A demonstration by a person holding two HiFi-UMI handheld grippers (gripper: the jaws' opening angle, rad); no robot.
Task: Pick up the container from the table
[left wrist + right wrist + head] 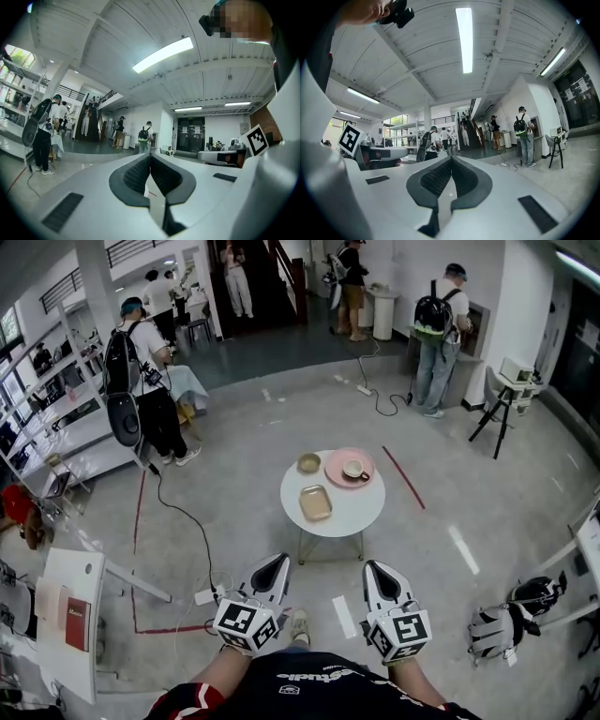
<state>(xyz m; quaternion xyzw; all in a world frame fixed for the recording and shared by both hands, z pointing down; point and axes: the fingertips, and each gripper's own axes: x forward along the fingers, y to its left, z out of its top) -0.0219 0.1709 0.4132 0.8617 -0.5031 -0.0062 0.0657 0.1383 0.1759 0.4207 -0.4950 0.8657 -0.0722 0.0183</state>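
Clenched empty (jaws meeting), left gripper (279,561) and right gripper (372,565) hang well short of the tan container (315,502) on the round table (358,509); shirt print (314,675) unreadable.

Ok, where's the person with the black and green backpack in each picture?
Head view: the person with the backpack stands top right, facing the wall.
Left gripper view: the person is small, just left of the middle.
Right gripper view: the person stands right of the middle.
Shared landmark: the dark staircase, to that person's left in every view.
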